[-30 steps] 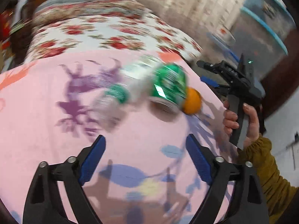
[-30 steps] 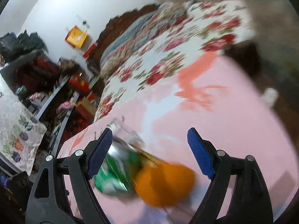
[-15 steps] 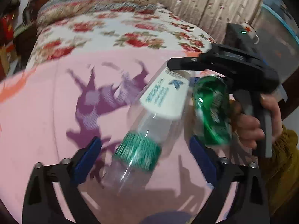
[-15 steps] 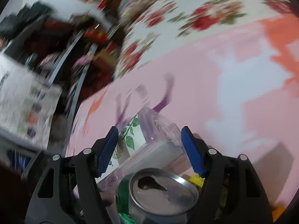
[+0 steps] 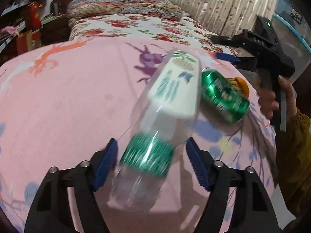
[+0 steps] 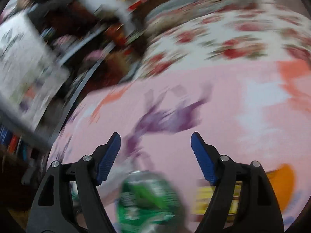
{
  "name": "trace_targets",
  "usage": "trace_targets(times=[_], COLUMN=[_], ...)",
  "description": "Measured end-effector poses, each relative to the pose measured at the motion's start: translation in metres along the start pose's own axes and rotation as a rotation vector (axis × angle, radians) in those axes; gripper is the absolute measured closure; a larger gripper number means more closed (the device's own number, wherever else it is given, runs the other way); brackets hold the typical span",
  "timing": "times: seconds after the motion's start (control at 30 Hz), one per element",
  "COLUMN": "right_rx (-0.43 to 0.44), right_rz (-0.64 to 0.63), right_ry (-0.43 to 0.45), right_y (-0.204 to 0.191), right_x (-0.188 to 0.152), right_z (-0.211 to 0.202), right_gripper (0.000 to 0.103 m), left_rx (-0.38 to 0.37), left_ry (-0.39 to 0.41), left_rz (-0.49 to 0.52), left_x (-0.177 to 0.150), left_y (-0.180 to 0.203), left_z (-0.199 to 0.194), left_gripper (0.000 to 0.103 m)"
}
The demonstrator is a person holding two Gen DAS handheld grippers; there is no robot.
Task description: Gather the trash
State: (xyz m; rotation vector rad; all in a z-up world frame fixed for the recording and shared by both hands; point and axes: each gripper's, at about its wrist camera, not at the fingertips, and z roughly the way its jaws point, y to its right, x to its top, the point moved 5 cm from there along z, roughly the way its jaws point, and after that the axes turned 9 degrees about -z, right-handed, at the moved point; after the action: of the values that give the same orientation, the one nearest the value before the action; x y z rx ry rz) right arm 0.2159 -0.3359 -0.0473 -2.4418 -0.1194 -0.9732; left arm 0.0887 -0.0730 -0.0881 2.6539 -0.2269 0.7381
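Note:
A clear plastic bottle (image 5: pixel 167 104) with a white and green label lies on the pink bedcover (image 5: pixel 68 101). Its neck end sits between the open jaws of my left gripper (image 5: pixel 151 161), not clamped. A green can (image 5: pixel 223 95) lies to its right, against a yellow packet with an orange end (image 5: pixel 242 83). My right gripper (image 5: pixel 225 56) shows in the left wrist view, held beyond the can. In the blurred right wrist view my right gripper (image 6: pixel 155 155) is open and empty, with the green can (image 6: pixel 147 200) low between its arms and the orange-ended packet (image 6: pixel 279 182) at right.
A floral bedsheet (image 5: pixel 136 27) and pillows (image 5: pixel 120 2) lie beyond the pink cover. A curtain (image 5: pixel 213 3) hangs at the back right, with a clear storage bin (image 5: pixel 291 25) beside it. Cluttered shelves (image 6: pixel 48 38) stand left of the bed.
My left gripper has closed in on the bottle, which now lies between its jaws. My right gripper has swung up off the can and bottle, its view now blurred.

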Motion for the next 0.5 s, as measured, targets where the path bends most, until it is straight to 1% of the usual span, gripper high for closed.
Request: trace_targets(times=[0.03,0.07,0.13,0.17,0.2,0.23,0.33,0.37,0.47,0.5], right_rx=[-0.035,-0.086,-0.128,-0.132,-0.121,-0.099,-0.066,-0.069,-0.119,-0.117], right_rz=[0.047,0.115,0.195,0.243,0.291,0.322,0.337,0.328,0.245,0.241], right_ry=[0.025,0.051,0.068,0.075,0.085,0.115,0.173,0.185,0.230,0.227], right_y=[0.017,0.040,0.069,0.082,0.093,0.099,0.102,0.103,0.098,0.097], right_x=[0.000,-0.004,-0.012,-0.019,-0.026,-0.033,-0.037,-0.037,-0.043,-0.042], right_z=[-0.007,-0.016,-0.024,-0.027,-0.028,-0.031,-0.036,-0.037,-0.039,-0.040], right_gripper=[0.027,0.027,0.027,0.027,0.028,0.028,0.028,0.027,0.025,0.023], left_rx=[0.005,0.011,0.004,0.000,-0.003,-0.007,-0.026,-0.031,-0.038,-0.036], left_ry=[0.017,0.028,0.038,0.047,0.054,0.062,0.091,0.103,0.121,0.120], left_rz=[-0.003,-0.001,0.003,0.002,-0.002,-0.006,-0.012,-0.011,-0.001,0.005], left_x=[-0.003,-0.005,-0.008,-0.008,-0.009,-0.008,-0.007,-0.007,-0.002,-0.002], left_y=[-0.002,-0.003,-0.002,-0.002,-0.003,-0.004,-0.004,-0.004,-0.001,0.000], left_z=[-0.005,-0.007,-0.010,-0.012,-0.014,-0.016,-0.022,-0.024,-0.024,-0.023], left_gripper=[0.025,0.024,0.022,0.017,0.016,0.016,0.016,0.016,0.013,0.013])
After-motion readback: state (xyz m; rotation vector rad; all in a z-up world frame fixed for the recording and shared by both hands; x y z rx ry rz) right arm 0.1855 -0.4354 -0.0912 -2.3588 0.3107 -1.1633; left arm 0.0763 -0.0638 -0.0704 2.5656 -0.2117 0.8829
